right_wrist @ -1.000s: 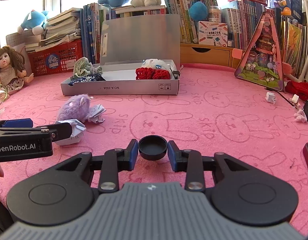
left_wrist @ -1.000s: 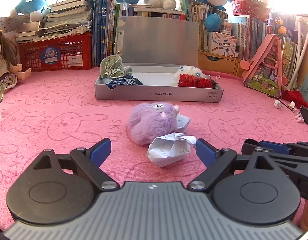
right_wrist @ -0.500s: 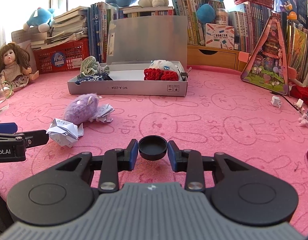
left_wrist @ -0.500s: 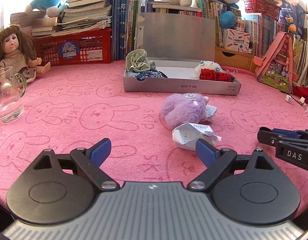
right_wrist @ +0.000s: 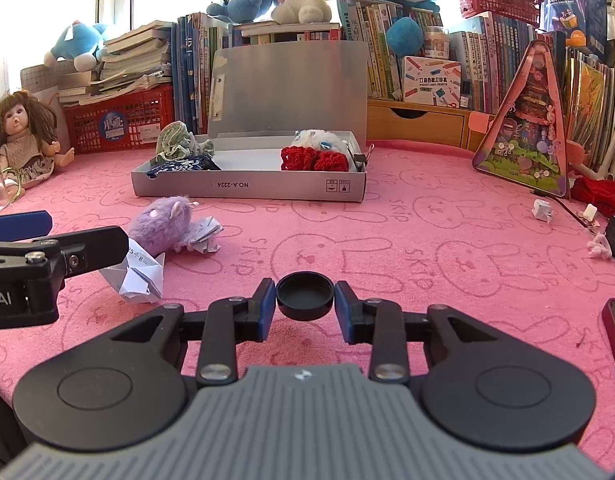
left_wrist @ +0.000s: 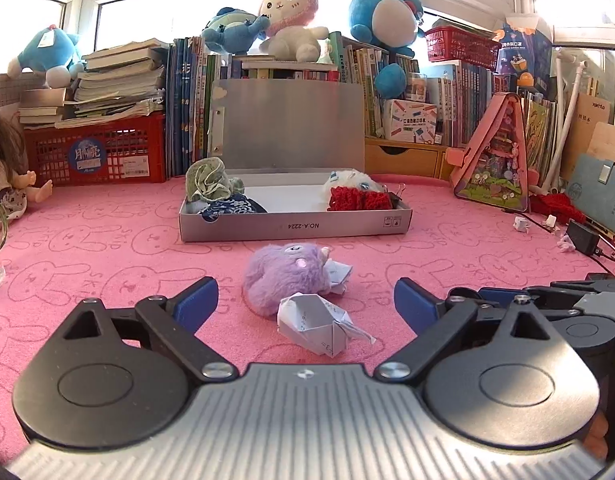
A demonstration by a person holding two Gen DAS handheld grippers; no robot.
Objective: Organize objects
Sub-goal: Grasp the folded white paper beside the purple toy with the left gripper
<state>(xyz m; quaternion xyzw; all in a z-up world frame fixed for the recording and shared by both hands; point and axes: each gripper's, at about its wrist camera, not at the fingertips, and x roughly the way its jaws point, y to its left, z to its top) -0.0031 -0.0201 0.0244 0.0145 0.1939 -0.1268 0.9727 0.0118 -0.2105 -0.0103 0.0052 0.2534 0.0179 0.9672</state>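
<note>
Left gripper (left_wrist: 306, 300) held low over the pink rabbit-print cloth (left_wrist: 107, 276), blue-padded fingers spread wide, nothing between them. Directly ahead of it, framed in the gap: a folded white paper piece with printed figures (left_wrist: 321, 326), lying on the cloth and touching the near side of a fluffy purple plush toy (left_wrist: 287, 280). A second crumpled white paper scrap (left_wrist: 339, 274) sits tight against the plush toy's right side. In the right wrist view the left gripper's dark finger (right_wrist: 87, 246) reaches in from the left edge and overlaps the folded paper (right_wrist: 141, 276); whether it touches cannot be told. Right gripper (right_wrist: 305, 308) closed narrow on a small round black plastic cap (right_wrist: 305, 295), open side up, pinched between both blue pads above the cloth. Farther back, a shallow grey cardboard box with its lid propped upright (right_wrist: 247, 190) stands on the cloth, marked "NO.A-2224" upside down on the front wall. Inside it, left end: a green-and-white bunched fabric item (right_wrist: 179, 142) and a dark blue patterned cloth (right_wrist: 179, 167); right end: a red knitted piece (right_wrist: 315, 159) with a white fluffy toy (right_wrist: 317, 138) behind it. Middle of the box floor bare. A brown-haired doll in a knit dress (right_wrist: 21, 136) sits at far left, near a red plastic crate (right_wrist: 119, 124) loaded with stacked books.
</note>
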